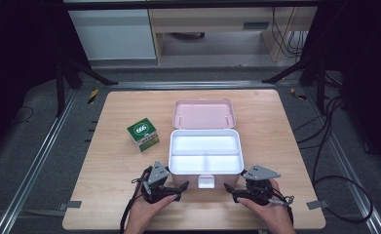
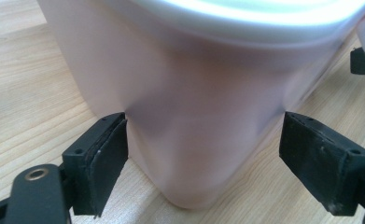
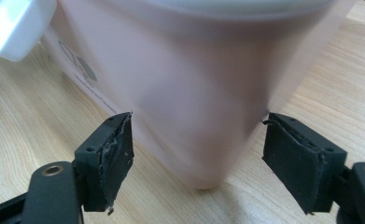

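- A pink box (image 1: 206,151) is seen near the middle of the wooden desk (image 1: 115,195); its long axis runs left to right.
- Its lid (image 1: 204,114) is open and laid back toward the far edge; the white latch (image 1: 206,182) points toward the person.
- A white tray (image 1: 205,146) with compartments sits inside the box.
- The left hand-held gripper (image 1: 174,190) is placed at the near left corner of the box – its jaws are spread wide on both sides of that corner, and nothing is held.
- The right hand-held gripper (image 1: 233,191) is placed at the near right corner, with the jaws also wide apart and empty.
- A green and white carton (image 1: 143,134) stands left of the box, turned at an angle.
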Motion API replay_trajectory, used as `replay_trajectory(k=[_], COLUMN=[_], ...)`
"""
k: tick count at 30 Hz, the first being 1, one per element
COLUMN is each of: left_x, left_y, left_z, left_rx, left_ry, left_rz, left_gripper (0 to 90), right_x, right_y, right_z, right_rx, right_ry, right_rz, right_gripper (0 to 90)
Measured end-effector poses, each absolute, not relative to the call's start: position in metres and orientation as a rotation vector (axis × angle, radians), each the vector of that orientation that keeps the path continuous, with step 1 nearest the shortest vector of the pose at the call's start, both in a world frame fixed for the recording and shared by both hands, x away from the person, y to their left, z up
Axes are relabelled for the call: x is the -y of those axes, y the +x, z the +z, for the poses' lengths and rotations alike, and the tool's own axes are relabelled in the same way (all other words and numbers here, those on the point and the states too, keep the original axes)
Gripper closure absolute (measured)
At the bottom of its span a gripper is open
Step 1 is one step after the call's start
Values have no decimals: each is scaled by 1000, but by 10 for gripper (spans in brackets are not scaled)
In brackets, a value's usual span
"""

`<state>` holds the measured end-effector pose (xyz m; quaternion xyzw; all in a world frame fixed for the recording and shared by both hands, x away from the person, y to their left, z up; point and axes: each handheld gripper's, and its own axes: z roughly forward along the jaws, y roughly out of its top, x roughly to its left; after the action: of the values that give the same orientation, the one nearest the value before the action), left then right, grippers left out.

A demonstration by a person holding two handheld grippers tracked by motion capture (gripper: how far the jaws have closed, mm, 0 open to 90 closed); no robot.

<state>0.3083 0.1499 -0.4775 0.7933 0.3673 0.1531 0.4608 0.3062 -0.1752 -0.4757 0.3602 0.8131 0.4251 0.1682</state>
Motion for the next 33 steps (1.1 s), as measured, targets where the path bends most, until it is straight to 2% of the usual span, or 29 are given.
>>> replay_trajectory(k=[12,33], left_x=[-161,-174], left_y=[308,310], left_z=[-474,-477], left_rx=[-946,-991], left_ry=[1977,1955], left_rz=[424,438], left_gripper=[223,236], right_x=[162,146], right_y=[320,331], right_z=[-474,-474], right_rx=[-2349,-2364], right_ry=[990,975], right_rz=[1185,1191], right_gripper=[244,242])
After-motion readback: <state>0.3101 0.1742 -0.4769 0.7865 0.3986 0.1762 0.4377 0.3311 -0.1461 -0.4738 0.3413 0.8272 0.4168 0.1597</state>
